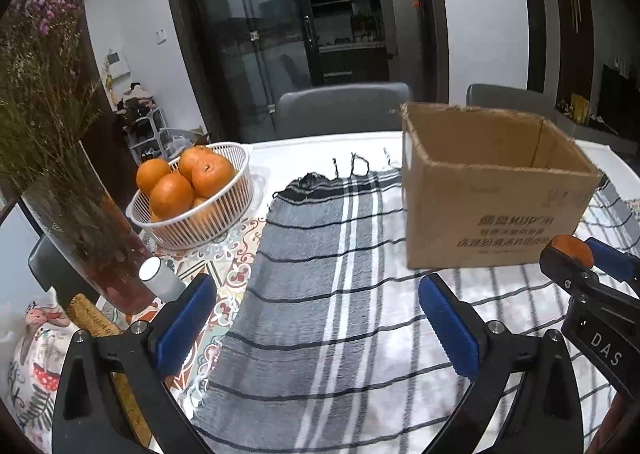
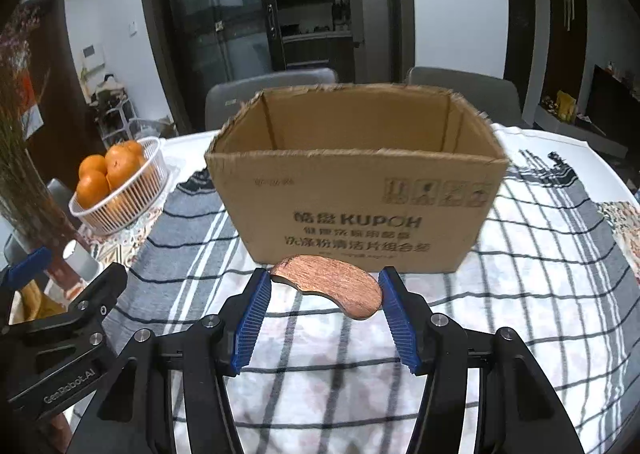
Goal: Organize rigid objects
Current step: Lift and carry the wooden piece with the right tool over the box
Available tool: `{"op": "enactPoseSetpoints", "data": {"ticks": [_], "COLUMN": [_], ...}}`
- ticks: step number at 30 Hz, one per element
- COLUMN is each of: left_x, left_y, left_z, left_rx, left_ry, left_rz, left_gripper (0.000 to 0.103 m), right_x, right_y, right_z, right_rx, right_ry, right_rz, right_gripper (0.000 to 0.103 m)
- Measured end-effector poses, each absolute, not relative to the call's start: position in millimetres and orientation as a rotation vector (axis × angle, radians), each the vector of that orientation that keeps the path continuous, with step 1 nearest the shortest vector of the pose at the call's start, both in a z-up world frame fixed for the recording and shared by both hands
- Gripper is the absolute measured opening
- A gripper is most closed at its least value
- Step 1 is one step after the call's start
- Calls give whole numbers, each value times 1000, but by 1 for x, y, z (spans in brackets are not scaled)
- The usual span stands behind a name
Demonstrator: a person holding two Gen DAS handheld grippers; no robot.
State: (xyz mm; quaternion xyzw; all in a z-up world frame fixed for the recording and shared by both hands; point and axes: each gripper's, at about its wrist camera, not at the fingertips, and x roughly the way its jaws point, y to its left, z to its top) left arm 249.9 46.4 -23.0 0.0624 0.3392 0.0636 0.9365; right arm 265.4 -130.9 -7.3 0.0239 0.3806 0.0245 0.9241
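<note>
An open cardboard box (image 2: 356, 189) stands on the striped cloth in the middle of the table; it also shows in the left wrist view (image 1: 488, 189) at the right. My right gripper (image 2: 325, 294) is shut on a curved brown wooden piece (image 2: 332, 284), held above the cloth just in front of the box. In the left wrist view the right gripper (image 1: 576, 258) shows at the right edge with the piece's end (image 1: 572, 250) between its fingers. My left gripper (image 1: 316, 306) is open and empty over the cloth, left of the box.
A white basket of oranges (image 1: 196, 193) sits at the back left, also in the right wrist view (image 2: 120, 185). A glass vase of dried flowers (image 1: 80, 230) and a small white cylinder (image 1: 160, 278) stand at the left edge. Grey chairs (image 1: 344, 109) stand behind the table.
</note>
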Motion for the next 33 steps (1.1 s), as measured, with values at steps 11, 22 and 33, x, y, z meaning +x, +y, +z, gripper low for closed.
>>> {"op": "enactPoseSetpoints", "data": {"ticks": [11, 22, 33], "left_x": [247, 282, 326], "left_y": [22, -1, -15], "left_z": [9, 48, 64], "left_rx": [106, 124, 123], "left_ry": [670, 620, 631], "left_rz": [89, 36, 7], "left_gripper": [103, 103, 103], "right_x": [257, 278, 326], "right_y": [-153, -167, -183], "right_z": [29, 75, 93], "right_rx": [56, 5, 10], "right_ry": [746, 685, 704], "right_rz": [39, 17, 11], "right_gripper": [57, 57, 57]}}
